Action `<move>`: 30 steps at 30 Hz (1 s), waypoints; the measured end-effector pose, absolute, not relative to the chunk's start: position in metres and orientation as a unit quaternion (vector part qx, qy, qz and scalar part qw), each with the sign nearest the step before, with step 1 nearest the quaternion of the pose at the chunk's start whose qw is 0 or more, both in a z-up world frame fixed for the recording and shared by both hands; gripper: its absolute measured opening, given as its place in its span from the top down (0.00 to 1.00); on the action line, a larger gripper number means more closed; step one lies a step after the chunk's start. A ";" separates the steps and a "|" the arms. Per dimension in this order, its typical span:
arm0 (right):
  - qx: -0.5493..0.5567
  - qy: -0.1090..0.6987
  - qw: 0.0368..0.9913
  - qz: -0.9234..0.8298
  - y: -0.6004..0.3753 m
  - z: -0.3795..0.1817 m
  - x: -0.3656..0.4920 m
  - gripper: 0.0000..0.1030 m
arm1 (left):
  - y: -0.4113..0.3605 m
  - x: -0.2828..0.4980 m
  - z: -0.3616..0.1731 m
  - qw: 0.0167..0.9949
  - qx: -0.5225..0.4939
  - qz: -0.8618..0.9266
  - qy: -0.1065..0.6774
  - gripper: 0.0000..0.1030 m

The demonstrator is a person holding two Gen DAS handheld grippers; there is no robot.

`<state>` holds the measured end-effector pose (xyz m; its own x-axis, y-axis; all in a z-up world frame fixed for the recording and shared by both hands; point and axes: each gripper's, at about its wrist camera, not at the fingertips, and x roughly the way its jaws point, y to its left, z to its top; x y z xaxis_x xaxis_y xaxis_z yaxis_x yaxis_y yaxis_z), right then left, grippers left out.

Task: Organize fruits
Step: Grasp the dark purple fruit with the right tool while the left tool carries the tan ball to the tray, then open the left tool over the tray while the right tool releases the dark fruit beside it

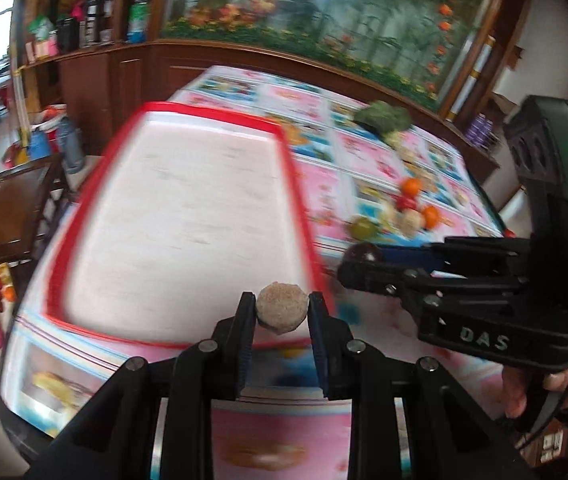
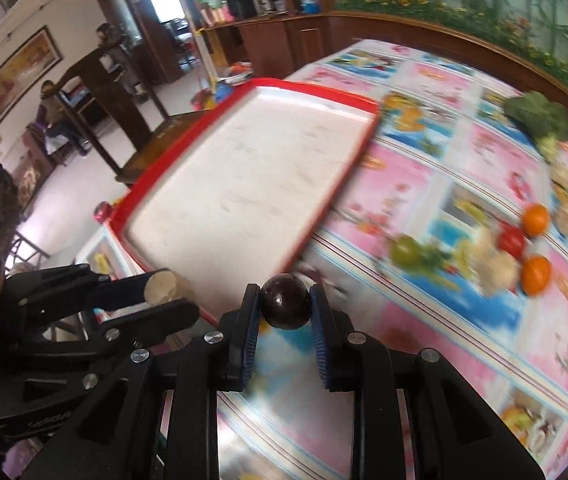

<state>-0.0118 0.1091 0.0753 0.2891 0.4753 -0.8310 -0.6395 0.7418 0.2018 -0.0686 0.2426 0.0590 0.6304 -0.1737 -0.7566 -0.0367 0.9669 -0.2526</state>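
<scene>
My left gripper [image 1: 282, 308] is shut on a round tan fruit [image 1: 282, 312] and holds it over the near edge of the red-rimmed white tray [image 1: 188, 208]. My right gripper [image 2: 285, 304] is shut on a dark purple round fruit [image 2: 285, 306], just off the tray's [image 2: 244, 184] near right corner. The right gripper with the dark fruit [image 1: 362, 254] shows at the right of the left wrist view. The left gripper with the tan fruit [image 2: 164, 286] shows at the left of the right wrist view. The tray's white floor is bare.
On the patterned tablecloth [image 2: 424, 184] to the right lie two oranges [image 2: 535, 220], a red fruit [image 2: 512, 240], a green fruit [image 2: 404, 250], a pale lumpy item [image 2: 500, 270] and broccoli [image 2: 540, 116]. A wooden chair [image 1: 8, 216] stands left of the table.
</scene>
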 end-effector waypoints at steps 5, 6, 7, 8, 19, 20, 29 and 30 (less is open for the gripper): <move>-0.092 0.488 0.784 0.374 0.152 0.066 -0.006 0.77 | 0.278 -0.058 0.048 0.890 -0.127 0.000 0.438 0.72; -0.093 0.489 0.781 0.376 0.158 0.064 -0.005 0.77 | 0.283 -0.057 0.045 0.889 -0.126 0.005 0.440 0.72; -0.094 0.491 0.779 0.378 0.164 0.061 -0.003 0.77 | 0.288 -0.055 0.042 0.888 -0.127 0.010 0.443 0.72; -0.096 0.494 0.777 0.379 0.171 0.057 -0.002 0.77 | 0.291 -0.053 0.040 0.886 -0.128 0.013 0.445 0.72; -0.105 0.513 0.764 0.376 0.190 0.032 -0.002 0.76 | 0.309 -0.041 0.018 0.873 -0.126 0.042 0.469 0.72; -0.107 0.512 0.764 0.377 0.189 0.032 -0.002 0.76 | 0.309 -0.042 0.019 0.874 -0.125 0.044 0.468 0.72; -0.111 0.512 0.764 0.376 0.190 0.031 -0.004 0.76 | 0.304 -0.045 0.021 0.874 -0.110 0.051 0.471 0.57; -0.111 0.511 0.765 0.376 0.191 0.031 -0.003 0.76 | 0.303 -0.045 0.021 0.874 -0.107 0.051 0.471 0.56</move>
<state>-0.0034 0.1907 0.0307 0.1940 0.4614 -0.8657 -0.6888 0.6925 0.2147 -0.0451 0.3027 0.0211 0.5511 -0.0124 -0.8343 -0.1899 0.9718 -0.1398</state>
